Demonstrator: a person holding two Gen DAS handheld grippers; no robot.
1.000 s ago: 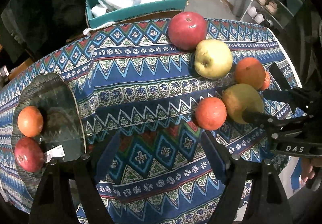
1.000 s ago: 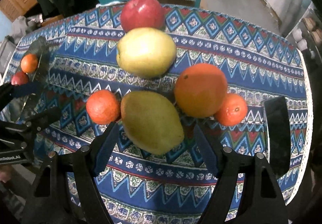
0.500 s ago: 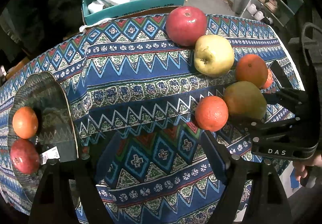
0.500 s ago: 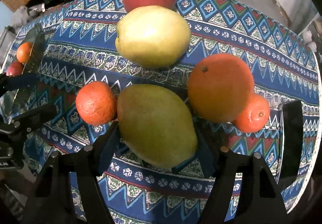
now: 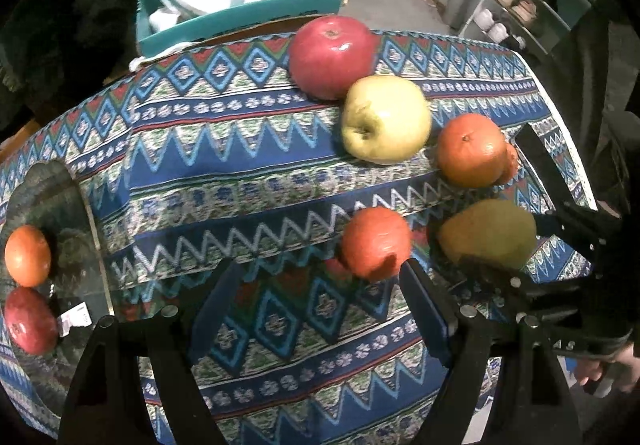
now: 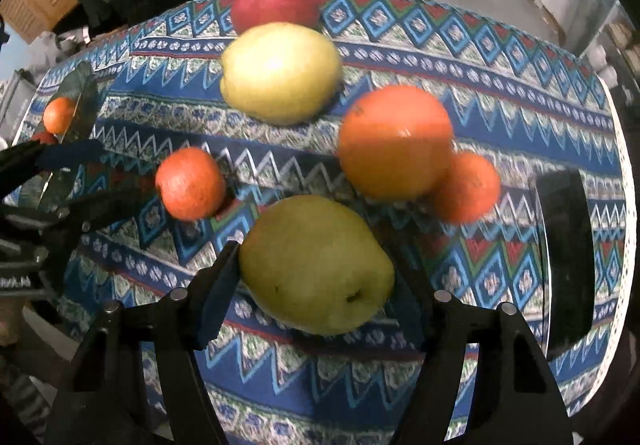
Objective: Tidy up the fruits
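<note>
Pear (image 6: 316, 265) now sits clamped in the right tongs (image 6: 316, 285), lifting off the surface (image 6: 500, 117); left tongs (image 5: 316, 309) wait apart, plate (image 5: 60, 197) next.

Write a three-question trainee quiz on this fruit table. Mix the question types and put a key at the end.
1. True or false: the right gripper has its fingers on either side of the pear.
2. Multiple choice: how many fruits lie on the glass plate? A) none B) two C) four
3. Fill in: between the red apple and the large orange sits the ____ apple.

Key:
1. True; the pear sits between the two fingers.
2. B; a small orange and a red fruit.
3. Yellow.
</note>
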